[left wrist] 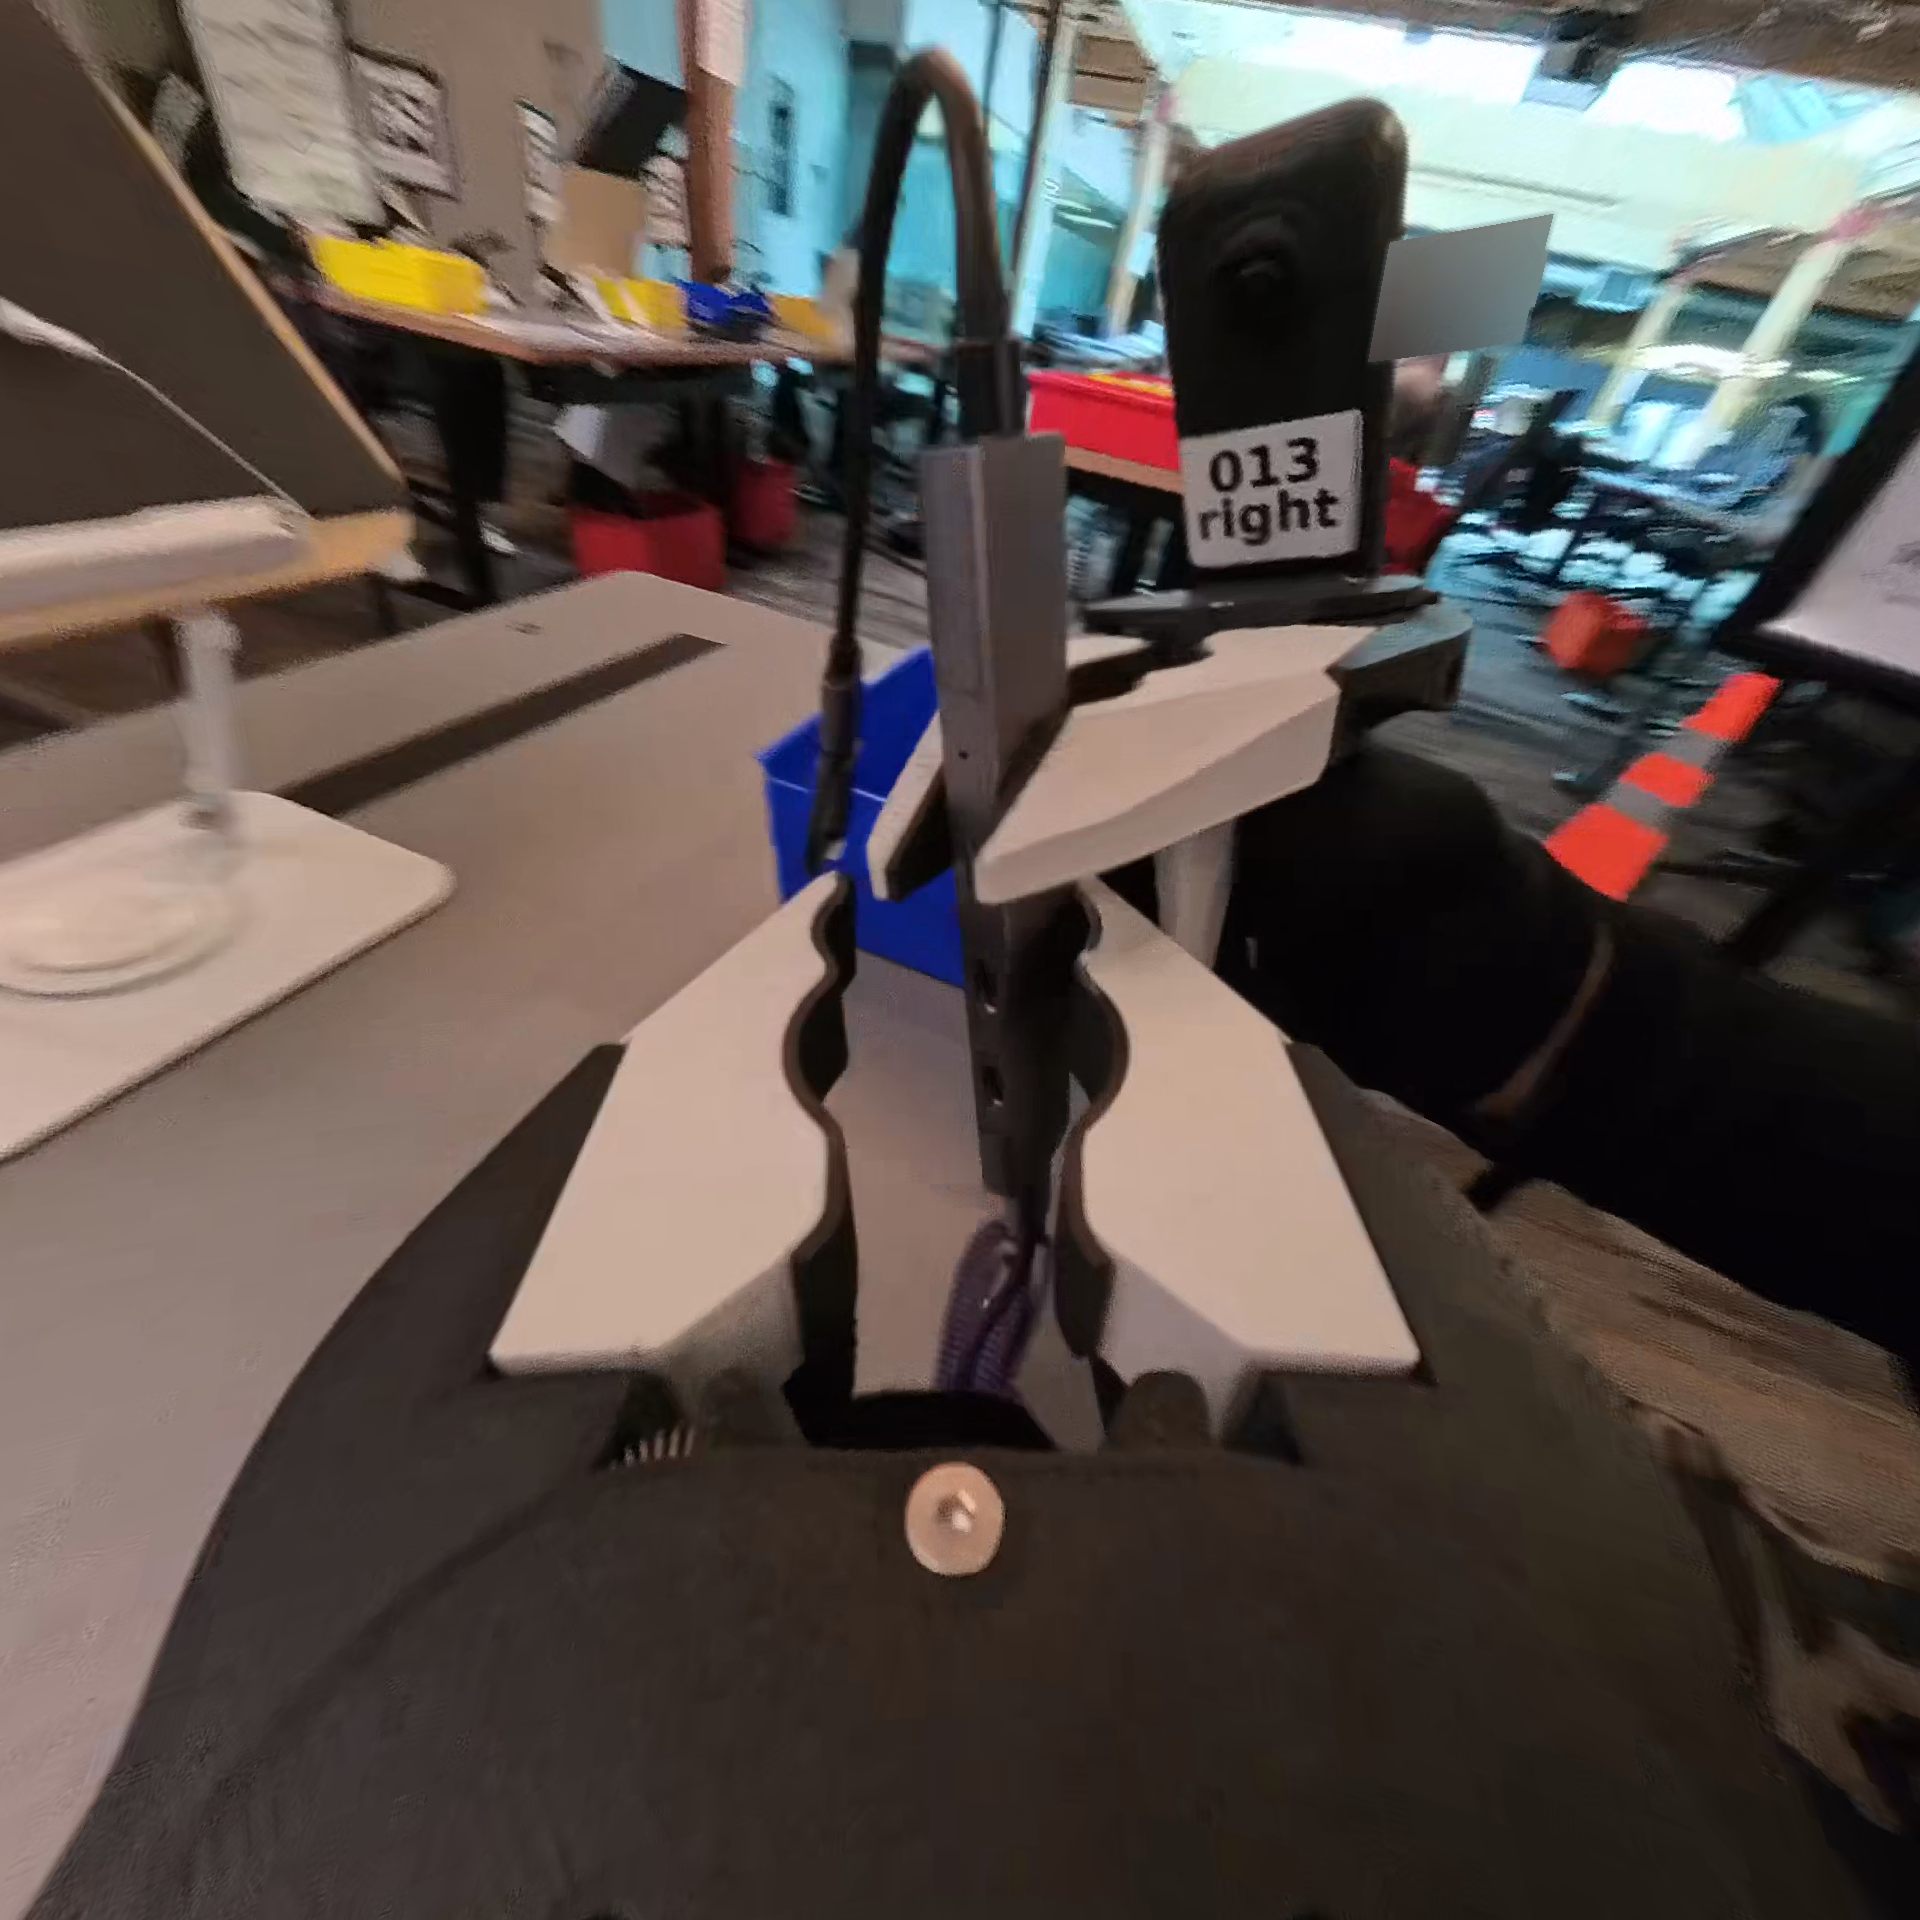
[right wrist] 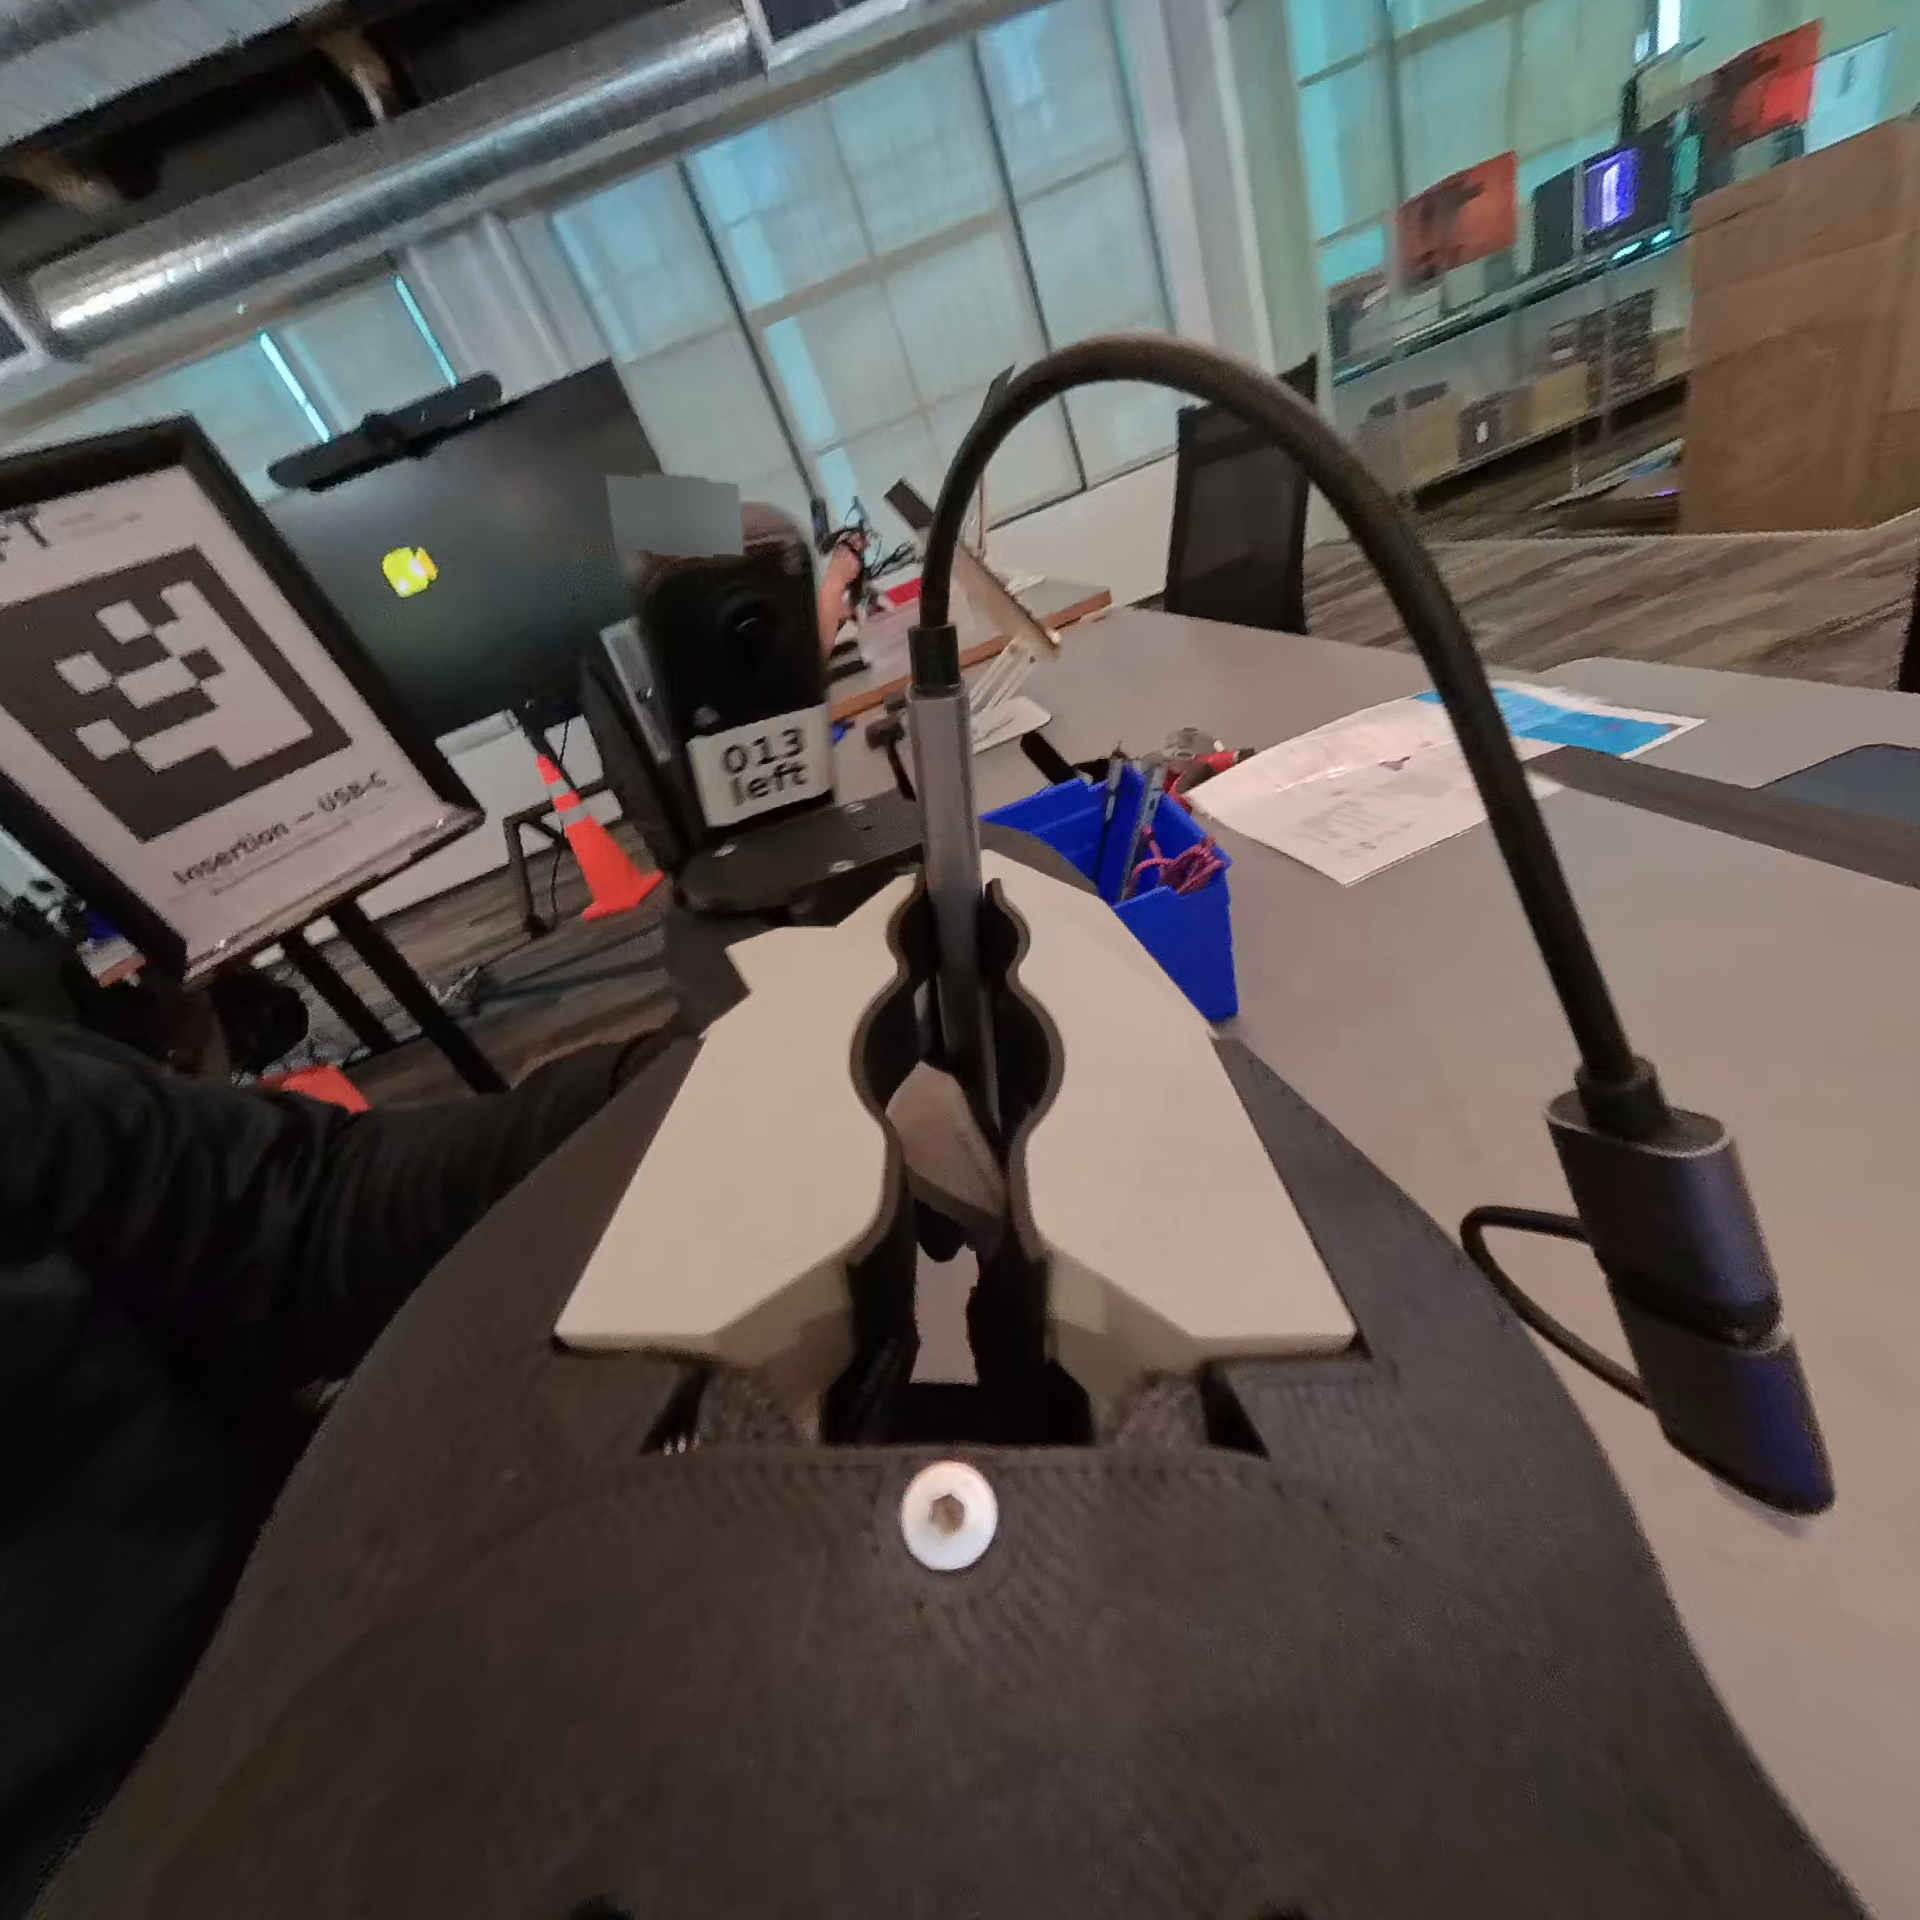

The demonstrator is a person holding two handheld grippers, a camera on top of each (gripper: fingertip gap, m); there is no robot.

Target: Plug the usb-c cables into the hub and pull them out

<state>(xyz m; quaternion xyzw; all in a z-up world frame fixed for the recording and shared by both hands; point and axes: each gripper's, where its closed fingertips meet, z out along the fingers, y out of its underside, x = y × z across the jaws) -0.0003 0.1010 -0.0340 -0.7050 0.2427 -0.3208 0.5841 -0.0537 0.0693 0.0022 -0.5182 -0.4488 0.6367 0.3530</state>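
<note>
1. Your left gripper (left wrist: 961,940) is nearest in the left wrist view: its fingers (left wrist: 717,1122) stand parted, and the lower end of the hub (left wrist: 992,748) hangs in the gap. No clamping shows; the left looks released.
2. A purple braided cable (left wrist: 992,1309) lies in that same gap below the hub. You cannot tell whether it is plugged in.
3. Your right gripper (right wrist: 961,925) is clenched on the hub's middle, holding it up off the grey surface (right wrist: 1455,987).
4. The hub's long axis runs near vertical. Its narrow ported edge faces the left wrist camera, and its top end points up.
5. The hub's own black lead (right wrist: 1299,436) arches over from the top and ends in a grey adapter plug (right wrist: 1683,1299) dangling just beside your right gripper.
6. Judged step: between insertion and pull-out. The next move likely calls for the left fingers to close on a cable plug and travel square to the port.
7. Farther off, a blue bin (right wrist: 1153,883) sits on the surface.
</note>
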